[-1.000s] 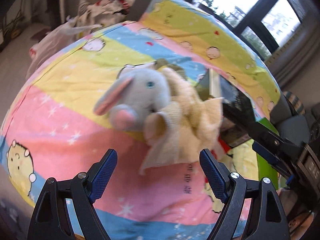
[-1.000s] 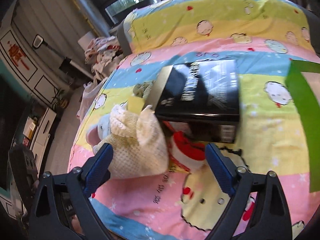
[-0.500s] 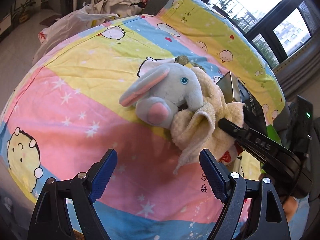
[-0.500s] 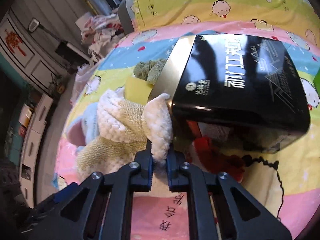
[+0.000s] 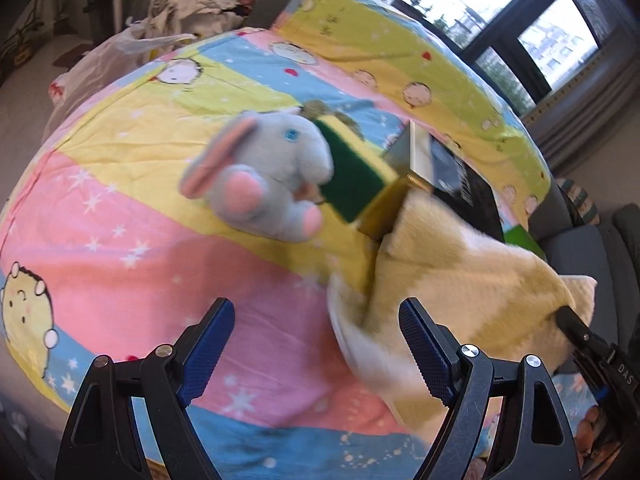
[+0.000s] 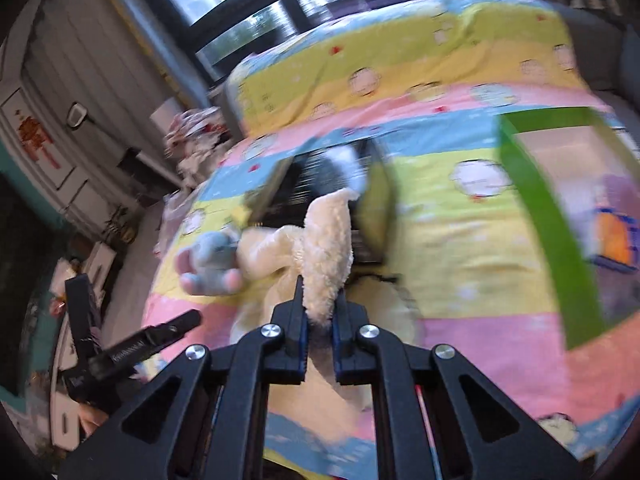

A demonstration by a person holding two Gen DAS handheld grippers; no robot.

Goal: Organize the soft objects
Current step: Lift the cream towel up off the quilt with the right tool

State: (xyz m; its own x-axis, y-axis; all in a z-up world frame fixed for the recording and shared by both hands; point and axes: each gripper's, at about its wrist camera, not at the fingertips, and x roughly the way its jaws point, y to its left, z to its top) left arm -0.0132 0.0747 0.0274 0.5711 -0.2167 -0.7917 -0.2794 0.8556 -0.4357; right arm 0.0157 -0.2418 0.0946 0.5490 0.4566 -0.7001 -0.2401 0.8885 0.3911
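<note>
Your right tongs (image 6: 319,322) are pinched on a corner of the cream towel (image 5: 452,276), whose fleecy tip stands up between the pads while the rest trails back across the bedspread (image 5: 132,236). Your left tongs (image 5: 316,344) are spread wide with nothing between the blue pads, hovering over the pink stripe just beside the towel's near edge. Behind the towel sits the grey plush elephant (image 5: 272,176), with a green-and-yellow sponge (image 5: 354,172) touching its side. Just past the sponge lies a black and gold box (image 5: 436,164); the white writing on its lid is too blurred to read, and its lid is closed. A green-rimmed bin (image 6: 560,216) lies to the right in your right view, its contents too blurred to name. "DAS" is readable on the right tongs' arm in your left view.
</note>
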